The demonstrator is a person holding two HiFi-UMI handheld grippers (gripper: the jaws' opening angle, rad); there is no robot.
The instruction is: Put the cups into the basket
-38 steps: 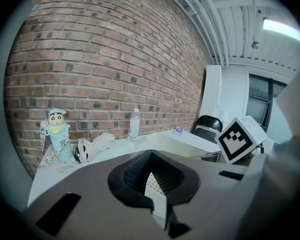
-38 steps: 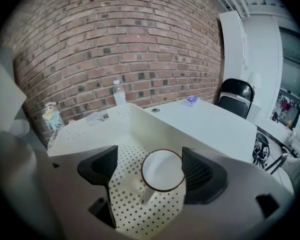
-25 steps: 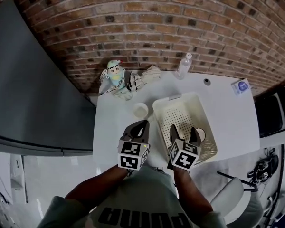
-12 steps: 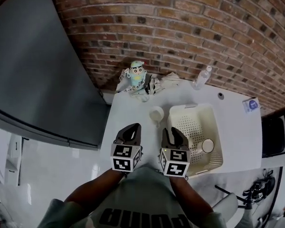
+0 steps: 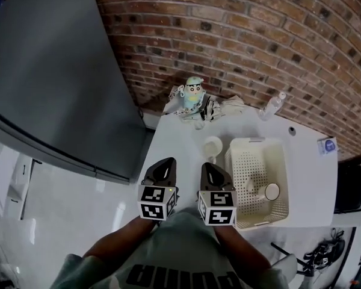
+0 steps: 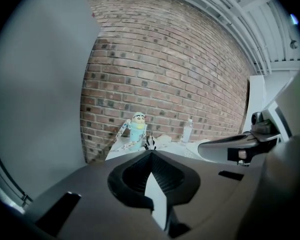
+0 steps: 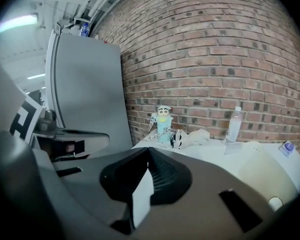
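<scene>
1. Both grippers are drawing back toward the bottom of the head view. A second ago the right gripper (image 5: 206, 167) was reaching over the basket (image 5: 251, 161) with its jaws spread. Now it is sitting just left of the basket, clear of its rim.
2. The right gripper's jaws have just been closing, and they are now meeting tip to tip with nothing between them.
3. The left gripper (image 5: 165, 163) is hovering beside the right one, lower centre-left of the frame. Its jaws are also clenched together, gripping nothing.
4. A white cup (image 5: 271, 191) is resting inside the basket, near its lower right corner. Whether it is upright or tipped is hard to tell.
5. A second cup (image 5: 212, 144) is standing on the white table (image 5: 182, 142), just left of the basket's upper left corner and above the right gripper.
6. At the table's far edge, a small cartoon figure (image 5: 194, 90) is standing against the brick wall (image 5: 259, 41). A crumpled cloth (image 5: 231, 105) is lying to its right, and a clear bottle (image 5: 272, 105) is standing further right.
7. A small blue-and-white packet (image 5: 327, 145) is lying near the table's right edge.
8. A large grey cabinet (image 5: 54, 71) is filling the upper left of the frame.
9. The person's forearms are extending up from the bottom edge to the marker cubes on both grippers.
</scene>
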